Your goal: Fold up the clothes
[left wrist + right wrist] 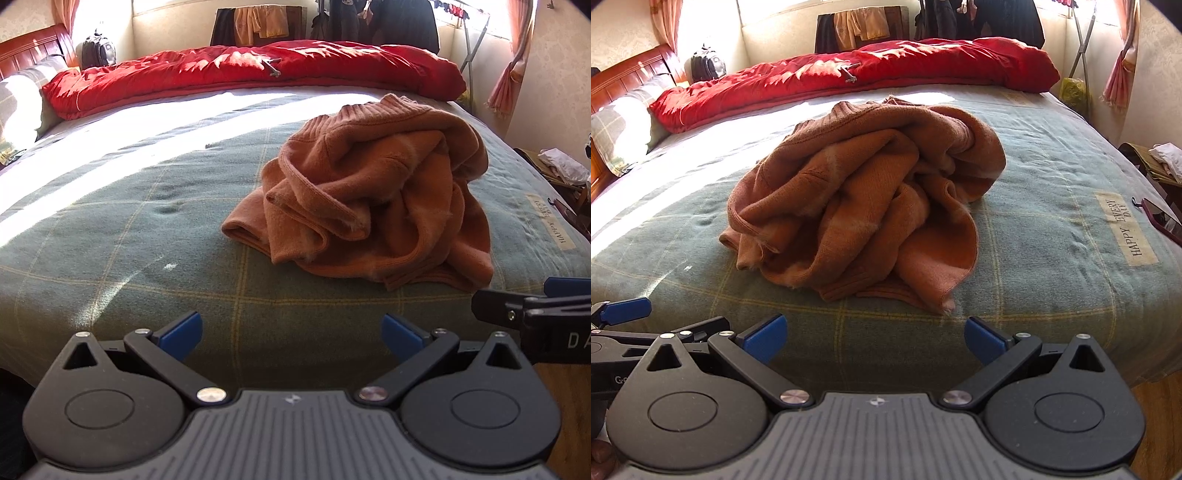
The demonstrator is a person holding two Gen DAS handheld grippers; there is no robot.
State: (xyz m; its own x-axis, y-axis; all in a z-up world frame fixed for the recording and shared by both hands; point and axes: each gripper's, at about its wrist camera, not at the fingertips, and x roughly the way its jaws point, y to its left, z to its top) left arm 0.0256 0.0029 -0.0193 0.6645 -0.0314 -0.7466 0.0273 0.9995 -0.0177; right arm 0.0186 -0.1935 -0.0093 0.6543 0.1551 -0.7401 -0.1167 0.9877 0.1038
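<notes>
Sweater untouched, both grippers poised.
Sweater [864,199] heaped mid-frame on bed [1052,177]; left gripper [291,334] and right gripper [875,334] spread wide, empty, low in frame, likely readying first grasp.

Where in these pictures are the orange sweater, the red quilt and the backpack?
Orange sweater [864,206]: right wrist view, middle of the crumpled heap.
Red quilt [258,74]: left wrist view, sunlit top of the bundle.
Backpack [98,50]: left wrist view, its front panel.
</notes>
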